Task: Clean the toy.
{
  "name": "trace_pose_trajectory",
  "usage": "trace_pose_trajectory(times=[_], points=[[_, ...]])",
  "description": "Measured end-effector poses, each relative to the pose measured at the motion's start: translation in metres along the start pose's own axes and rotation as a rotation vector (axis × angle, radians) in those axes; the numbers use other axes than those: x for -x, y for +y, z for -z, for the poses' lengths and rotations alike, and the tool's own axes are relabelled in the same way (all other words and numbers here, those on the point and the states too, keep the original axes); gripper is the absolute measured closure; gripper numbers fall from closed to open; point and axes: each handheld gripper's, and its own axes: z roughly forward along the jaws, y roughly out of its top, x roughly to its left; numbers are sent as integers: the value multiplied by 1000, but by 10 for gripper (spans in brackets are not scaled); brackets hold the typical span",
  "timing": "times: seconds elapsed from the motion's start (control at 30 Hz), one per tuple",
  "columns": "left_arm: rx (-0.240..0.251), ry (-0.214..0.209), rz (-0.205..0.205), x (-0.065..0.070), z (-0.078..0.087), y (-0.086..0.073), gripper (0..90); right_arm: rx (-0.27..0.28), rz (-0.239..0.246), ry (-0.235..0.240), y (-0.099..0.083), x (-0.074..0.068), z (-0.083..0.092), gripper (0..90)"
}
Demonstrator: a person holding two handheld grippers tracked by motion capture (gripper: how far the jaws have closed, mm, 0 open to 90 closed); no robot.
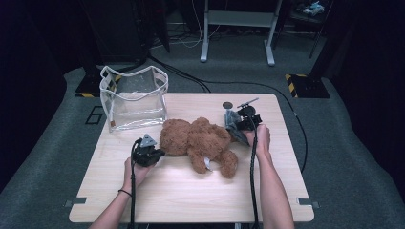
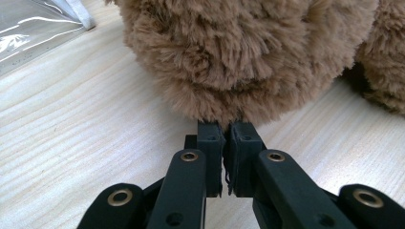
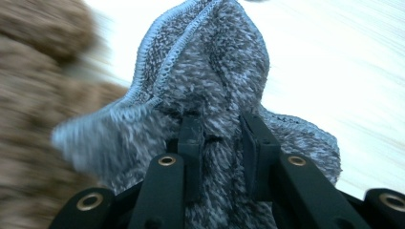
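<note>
Pinching fur at the near-left edge of the brown teddy bear (image 1: 198, 143), the left gripper (image 2: 223, 138) has its jaws closed tight. Right of the bear, the right gripper (image 3: 222, 138) clamps a grey knitted cloth (image 3: 215, 71). Behind the bear's left side stands a clear bag (image 1: 133, 98) on the table (image 1: 191, 195).

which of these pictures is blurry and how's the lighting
Right gripper view: motion blur smears the brown teddy bear and table; the grey knit cloth stays fairly sharp. Left gripper view: crisp and evenly lit. High view: table bright, surroundings dark.
</note>
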Motion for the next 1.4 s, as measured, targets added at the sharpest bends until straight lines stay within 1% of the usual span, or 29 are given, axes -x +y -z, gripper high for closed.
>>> trace_pose_trajectory(times=[0.03,0.07,0.1,0.2,0.23,0.27,0.3,0.33,0.37,0.4,0.43,0.47,0.53,0.6,0.67,0.77,0.83,0.87,0.93,0.97,1.03,1.07,1.13,1.2,1.23,1.27,1.3,1.37,1.4], points=[[-2,-1,6,0,0,0,856,-7,-22,-20,-3,3,1,725],[-5,-3,6,0,0,0,856,-3,-28,-32,-6,8,2,725],[-3,-2,7,0,-1,0,856,2,-54,-41,-9,10,5,725],[-5,-3,9,0,-2,0,857,57,-82,-13,-15,15,15,724],[-1,1,10,0,-2,-1,859,91,-83,31,-18,16,22,724],[-7,1,6,0,-2,0,859,109,-81,47,-19,13,26,724],[-9,-1,7,0,-3,0,860,118,-58,58,-20,10,28,724],[-6,4,6,0,-3,0,861,129,-42,88,-22,6,30,725],[-8,4,6,0,-3,0,862,125,-25,109,-23,1,32,725],[-10,2,7,1,-4,0,863,121,1,108,-24,-5,32,726],[-6,3,11,1,-4,0,863,109,23,132,-25,-10,32,726],[-7,3,11,1,-4,0,864,114,26,160,-27,-14,31,728],[-15,3,5,1,-4,0,865,99,50,186,-29,-21,29,729],[-2,11,7,1,-5,0,866,84,62,221,-31,-27,25,731],[-14,7,1,0,-4,0,866,71,70,245,-33,-27,20,731],[-11,1,6,0,-5,0,867,56,66,267,-35,-25,13,733],[-13,5,5,0,-5,0,869,46,53,256,-36,-27,7,734],[-11,0,5,-1,-5,0,870,36,62,252,-37,-26,5,735],[-10,3,7,-1,-5,-1,872,36,49,228,-37,-27,2,735],[-13,4,6,-1,-4,-1,874,34,47,227,-37,-26,1,736],[-13,1,12,-2,-4,-1,877,23,62,198,-36,-25,1,736],[-12,0,15,-2,-4,-1,879,21,56,193,-36,-25,1,736],[-15,1,13,-3,-3,-2,884,15,63,155,-36,-23,1,736],[-14,1,21,-2,-4,-2,889,10,55,145,-37,-20,2,736],[-16,-1,20,-2,-4,-2,890,5,67,117,-37,-17,2,736],[-13,2,20,-2,-5,-2,892,11,49,115,-37,-17,2,736],[-13,2,19,-2,-5,-2,892,10,47,111,-37,-14,2,736],[-13,1,19,-2,-5,-2,893,1,43,75,-38,-10,3,737],[-13,1,20,-2,-4,-2,892,3,30,63,-38,-8,3,736]])
